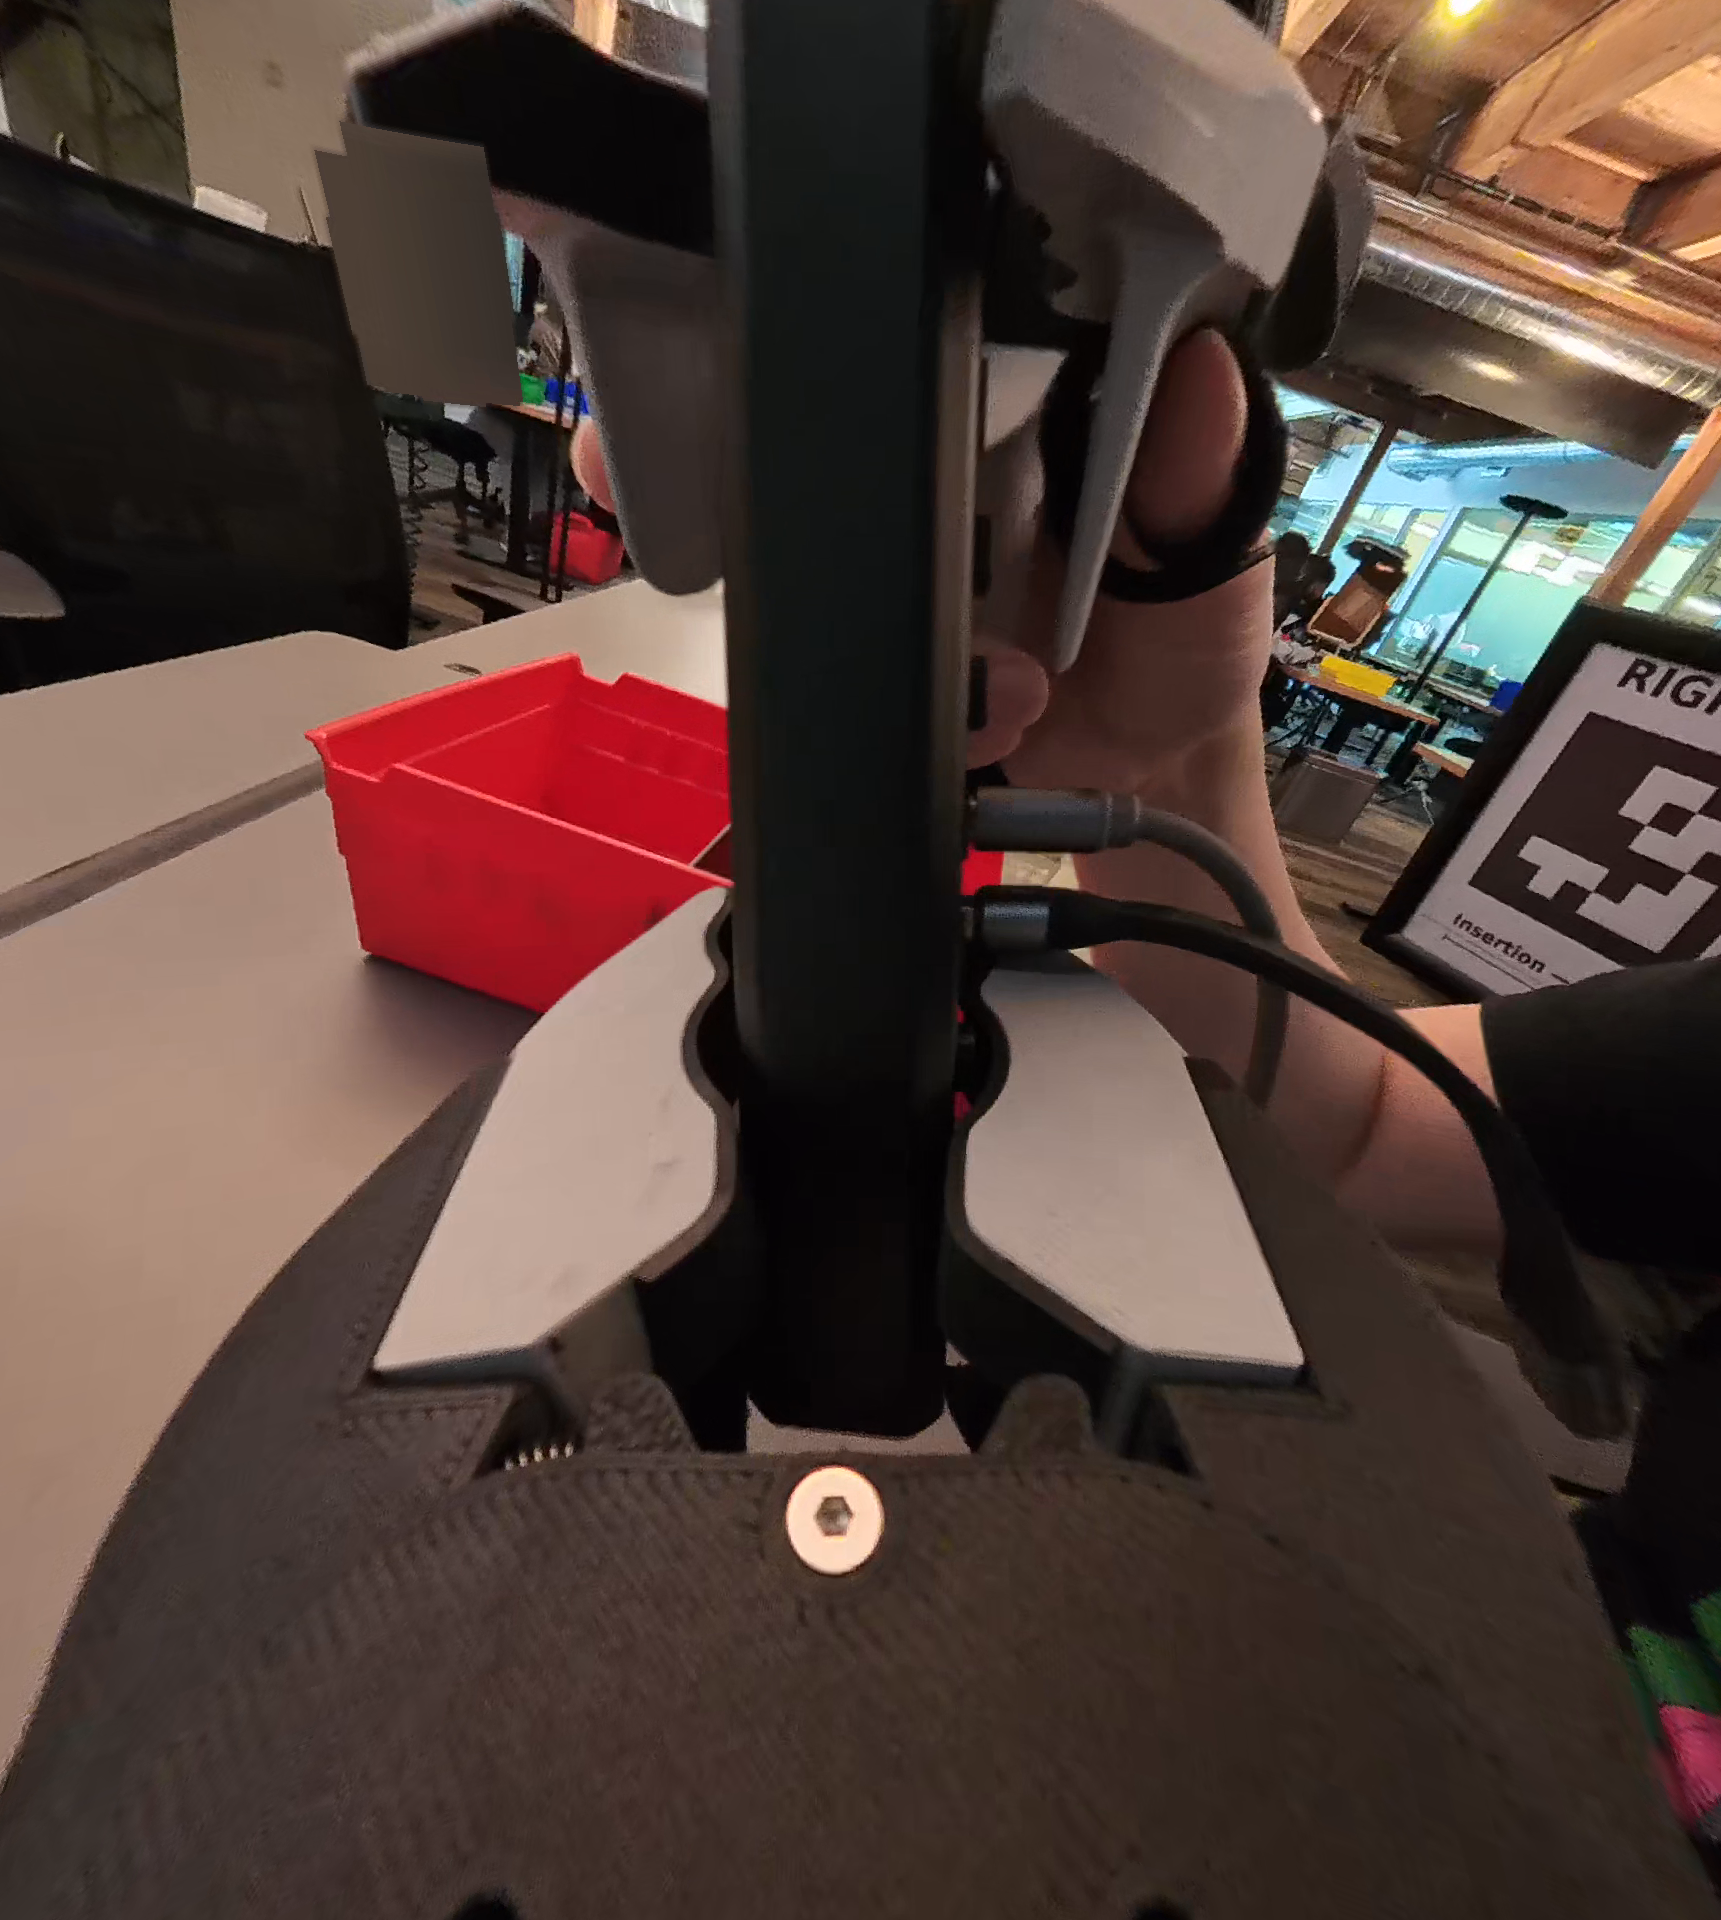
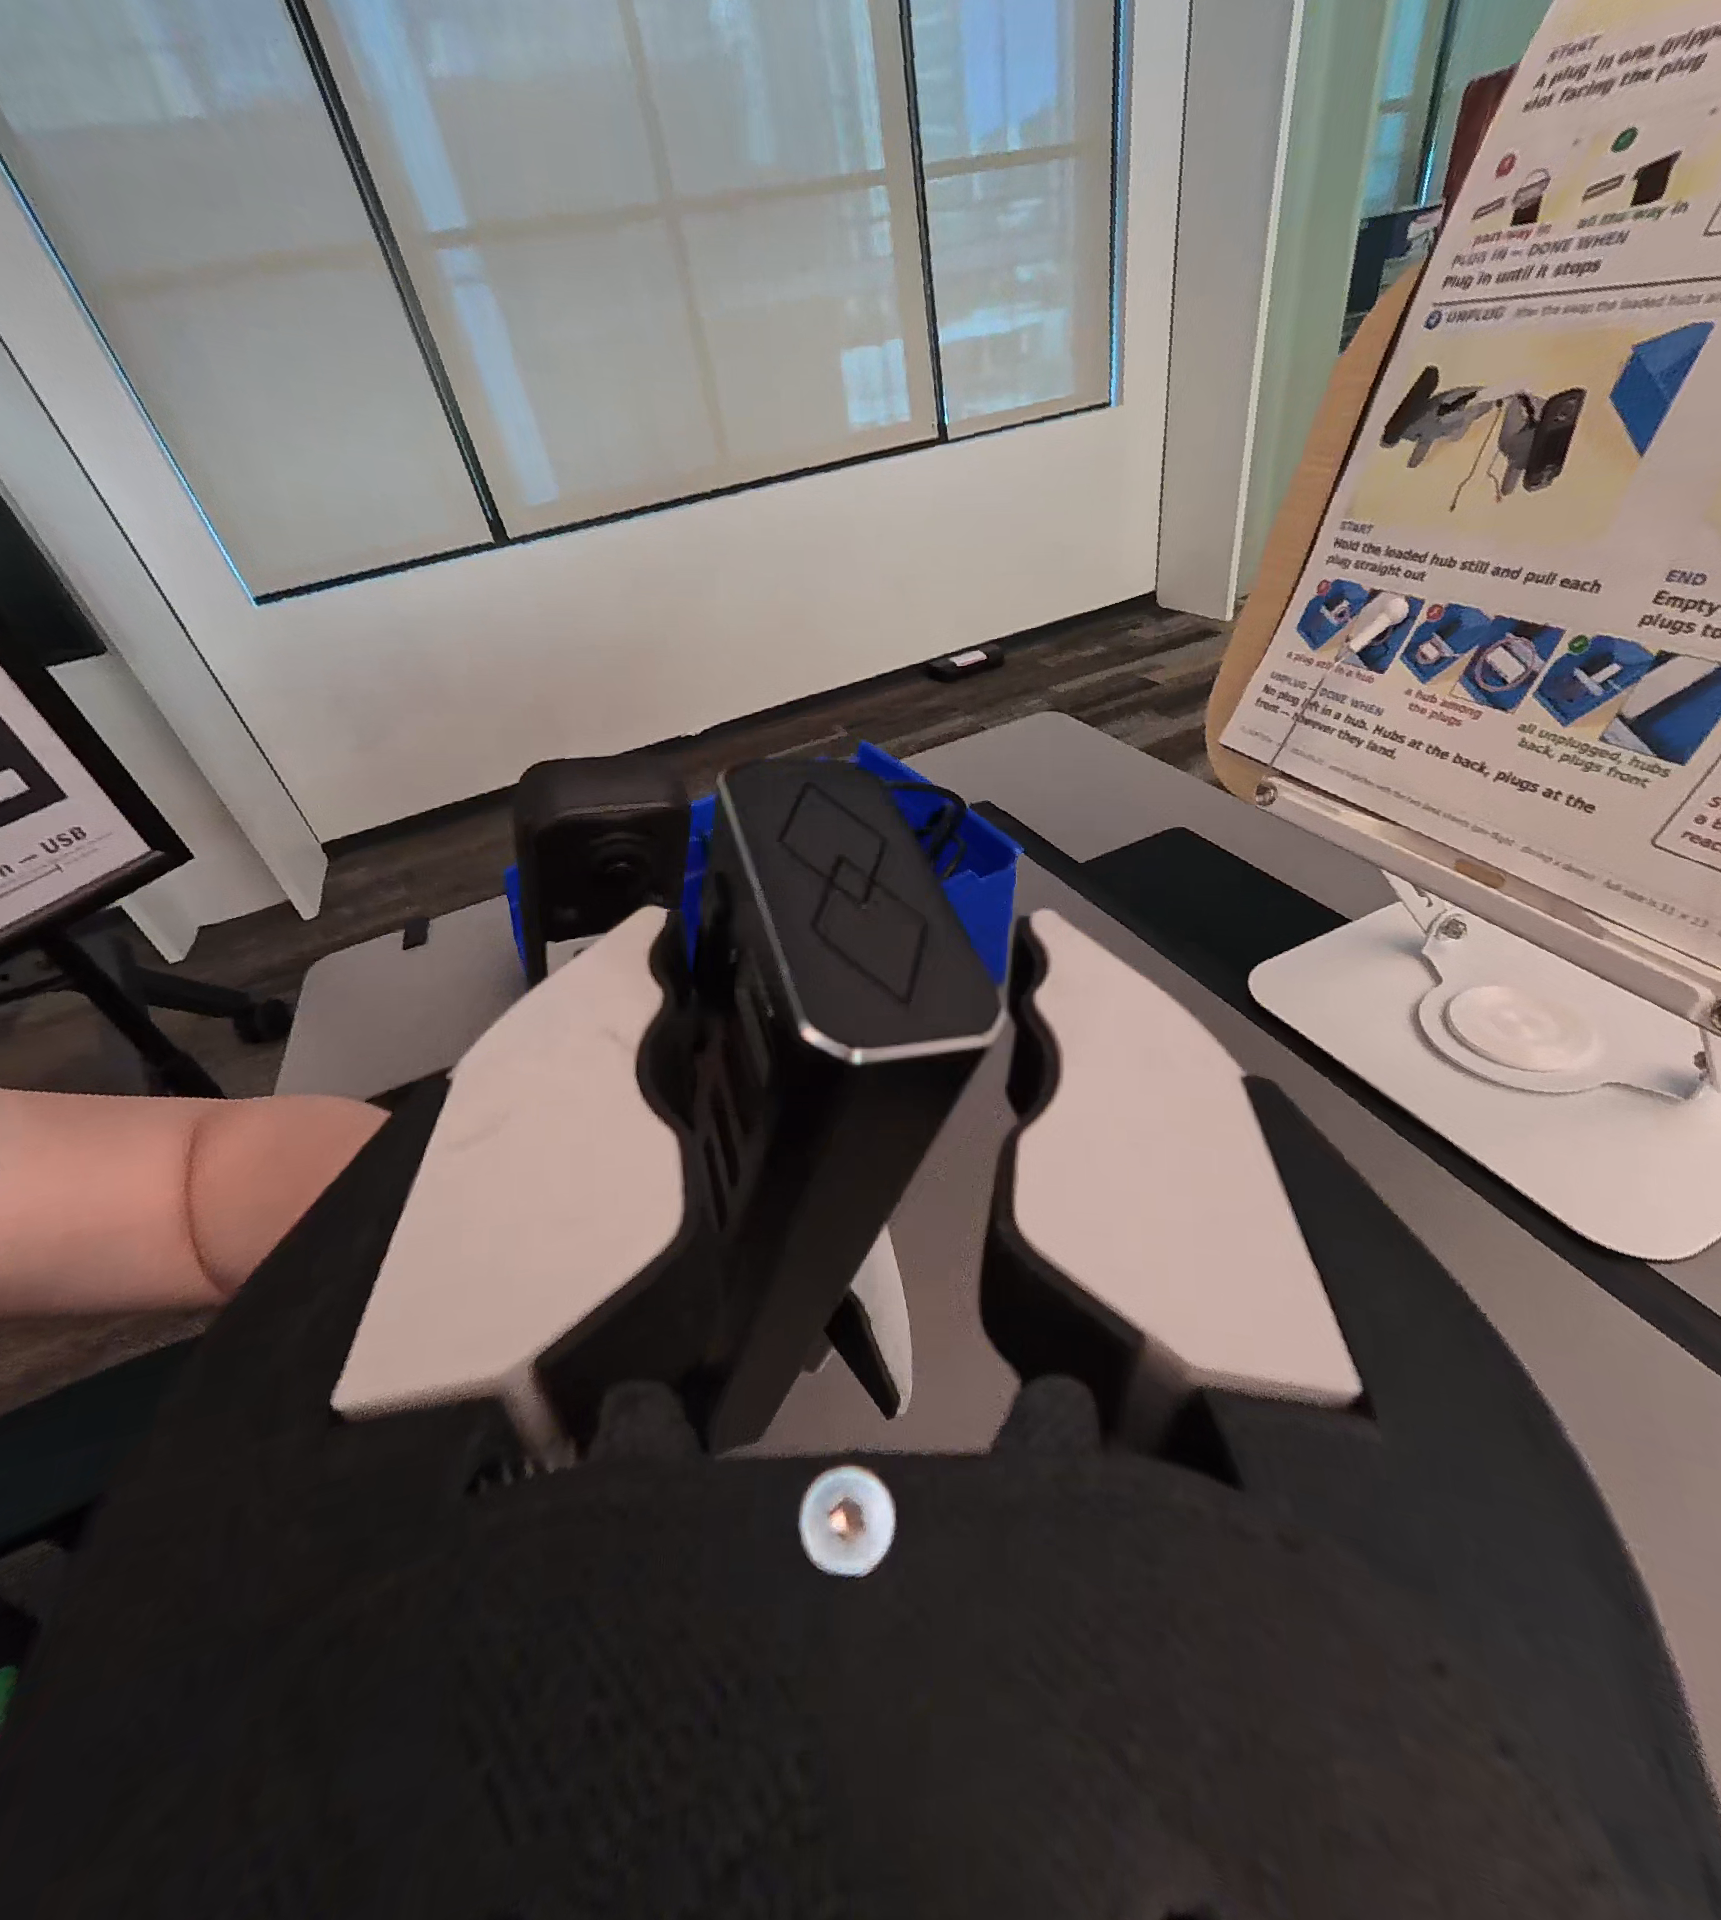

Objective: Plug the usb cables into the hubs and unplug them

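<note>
A black USB hub [image 1: 845,727] stands upright between my left gripper's [image 1: 851,935] fingers, which are shut on its lower part. A grey plug [image 1: 1043,821] and a black plug [image 1: 1022,920] sit in its right side, and their cables hang down to the right. My right gripper [image 1: 866,603] faces me from above and clamps the hub's upper part. In the right wrist view the hub [image 2: 856,1039] lies tilted between my right gripper's [image 2: 845,935] shut fingers, and the left gripper's camera [image 2: 607,862] shows behind it. The plugs are hidden there.
A red bin [image 1: 523,831] sits on the grey table [image 1: 108,1143] behind the hub. A blue bin [image 2: 981,883] holding a black wire is beyond the hub. A framed marker sign [image 1: 1645,831] stands to one side. An instruction board [image 2: 1562,468] on a white stand [image 2: 1458,1091] is at the right. The left gripper's tips are roughly 10 cm from the right gripper's.
</note>
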`<action>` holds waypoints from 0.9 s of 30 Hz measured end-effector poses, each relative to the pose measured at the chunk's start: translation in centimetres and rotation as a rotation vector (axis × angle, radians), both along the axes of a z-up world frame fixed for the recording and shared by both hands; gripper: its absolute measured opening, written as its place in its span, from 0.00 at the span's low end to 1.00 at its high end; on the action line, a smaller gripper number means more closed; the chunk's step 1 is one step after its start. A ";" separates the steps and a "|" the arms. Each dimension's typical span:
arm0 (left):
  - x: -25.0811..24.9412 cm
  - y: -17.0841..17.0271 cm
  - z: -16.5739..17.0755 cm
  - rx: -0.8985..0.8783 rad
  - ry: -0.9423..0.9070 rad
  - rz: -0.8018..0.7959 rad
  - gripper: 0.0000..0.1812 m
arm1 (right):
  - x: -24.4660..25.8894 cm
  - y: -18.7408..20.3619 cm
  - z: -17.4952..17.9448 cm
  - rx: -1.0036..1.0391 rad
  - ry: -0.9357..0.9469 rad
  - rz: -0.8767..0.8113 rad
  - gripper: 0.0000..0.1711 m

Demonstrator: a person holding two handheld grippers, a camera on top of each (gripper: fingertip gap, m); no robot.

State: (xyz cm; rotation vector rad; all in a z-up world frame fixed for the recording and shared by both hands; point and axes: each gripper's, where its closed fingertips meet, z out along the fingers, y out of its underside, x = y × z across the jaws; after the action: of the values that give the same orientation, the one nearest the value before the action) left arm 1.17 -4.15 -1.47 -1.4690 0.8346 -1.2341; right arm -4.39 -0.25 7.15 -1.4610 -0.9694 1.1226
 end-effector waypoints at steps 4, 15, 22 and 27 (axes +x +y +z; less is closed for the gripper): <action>0.0 -0.5 0.9 0.051 -0.023 0.013 0.20 | -0.1 -0.8 0.9 -0.020 0.056 0.038 0.37; -7.3 4.1 4.2 0.329 0.019 0.507 0.21 | 0.4 -0.7 1.1 0.057 -0.020 -0.142 0.31; -10.8 5.0 5.9 0.511 0.145 0.791 0.20 | -4.6 -2.0 -2.1 0.012 -0.079 -0.173 0.24; -11.3 5.4 5.9 0.519 0.174 0.840 0.21 | -5.6 -2.5 -1.6 -0.071 0.081 -0.111 0.10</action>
State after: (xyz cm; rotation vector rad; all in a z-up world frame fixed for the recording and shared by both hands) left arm -10.10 1.22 4.47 -1.2809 0.4926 -0.2375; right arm -10.02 -2.77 5.55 -1.4953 -0.7898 1.1360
